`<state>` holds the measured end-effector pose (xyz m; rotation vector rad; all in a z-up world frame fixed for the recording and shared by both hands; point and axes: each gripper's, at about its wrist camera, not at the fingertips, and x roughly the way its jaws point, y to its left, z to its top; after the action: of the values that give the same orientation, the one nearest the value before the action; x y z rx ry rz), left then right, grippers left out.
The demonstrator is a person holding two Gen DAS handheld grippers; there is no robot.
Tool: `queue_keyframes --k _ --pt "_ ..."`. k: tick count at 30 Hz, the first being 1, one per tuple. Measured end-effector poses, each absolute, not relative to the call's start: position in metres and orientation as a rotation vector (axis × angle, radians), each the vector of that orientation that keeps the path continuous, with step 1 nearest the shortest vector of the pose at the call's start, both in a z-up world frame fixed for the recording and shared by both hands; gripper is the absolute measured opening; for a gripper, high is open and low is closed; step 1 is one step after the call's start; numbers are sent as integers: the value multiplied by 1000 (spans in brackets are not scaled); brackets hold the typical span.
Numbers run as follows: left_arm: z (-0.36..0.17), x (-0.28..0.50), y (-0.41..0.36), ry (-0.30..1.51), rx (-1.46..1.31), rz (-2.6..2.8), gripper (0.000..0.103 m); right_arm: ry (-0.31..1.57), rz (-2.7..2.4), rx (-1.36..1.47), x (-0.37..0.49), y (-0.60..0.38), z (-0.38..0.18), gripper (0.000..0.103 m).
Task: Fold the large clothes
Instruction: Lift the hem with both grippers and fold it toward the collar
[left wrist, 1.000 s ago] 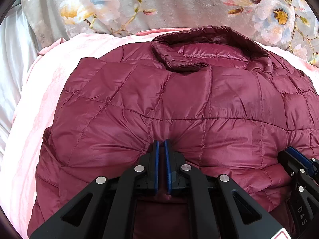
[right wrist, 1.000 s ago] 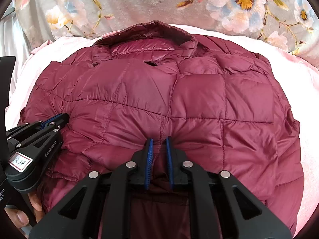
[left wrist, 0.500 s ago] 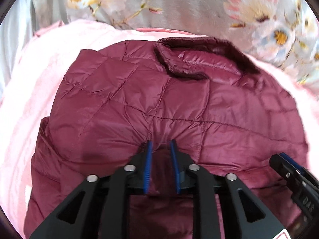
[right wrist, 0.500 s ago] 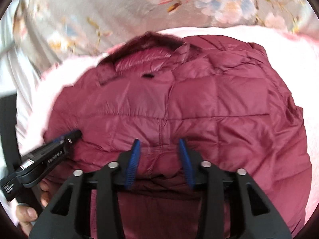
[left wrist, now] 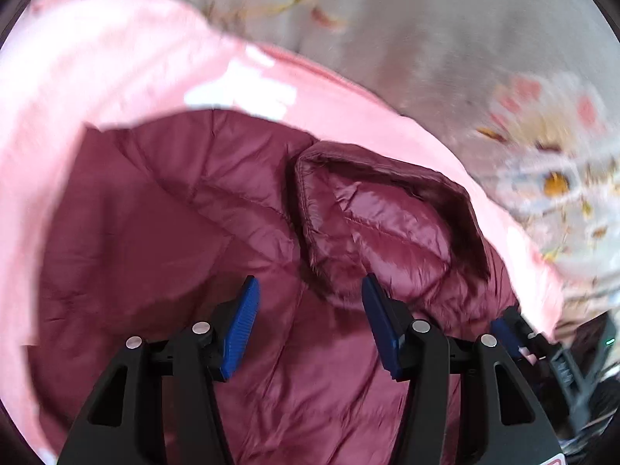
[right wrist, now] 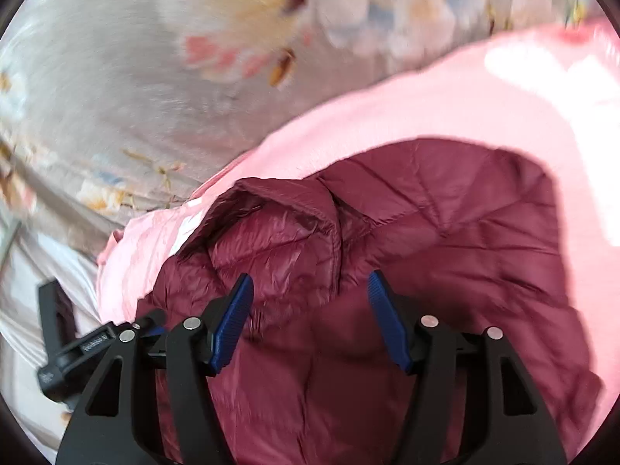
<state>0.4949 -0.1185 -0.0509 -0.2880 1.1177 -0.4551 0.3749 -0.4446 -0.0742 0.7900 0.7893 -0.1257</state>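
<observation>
We see right gripper (right wrist: 310, 317) spread wide, blue pads (right wrist: 232, 323) apart, nothing between them. Below: maroon quilted jacket (right wrist: 445, 271), collar (right wrist: 286, 201) up-left of centre (frame blurred). Jacket lies on pink blanket (right wrist: 445, 100). Floral bedding (right wrist: 155, 77) beyond. Left gripper (right wrist: 89, 348) at lower left edge, touching jacket; its state unclear to us.

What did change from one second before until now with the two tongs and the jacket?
Both tongs let go: the left tongs and right tongs, shut on the jacket's folded edge before, now stand open and nearer its collar. The jacket stays folded on the pink blanket.
</observation>
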Motion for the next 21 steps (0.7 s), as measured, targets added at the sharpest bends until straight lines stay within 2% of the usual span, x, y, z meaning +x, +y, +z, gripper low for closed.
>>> queue_keyframes --k 7,9,11,12,13,18,21 --pt "-72 515 -128 1153 -371 -505 53 832 7 853 400 -425 -96 61" --pt "-74 514 -132 1171 -372 -517 50 846 55 817 404 -411 -94 54" --pt "-73 512 -135 1162 -342 -515 41 847 88 798 404 -404 -90 30" --pt "-73 511 -136 1162 -329 -522 24 840 106 802 403 -402 -87 14" --pt "-73 511 -136 1168 -319 -523 9 825 107 800 400 -402 -83 10" --pt "-71 498 -132 1104 -237 -526 6 785 44 622 382 -396 -61 4" --pt "-82 492 -132 1083 -184 -520 6 861 -26 562 381 -399 -80 4"
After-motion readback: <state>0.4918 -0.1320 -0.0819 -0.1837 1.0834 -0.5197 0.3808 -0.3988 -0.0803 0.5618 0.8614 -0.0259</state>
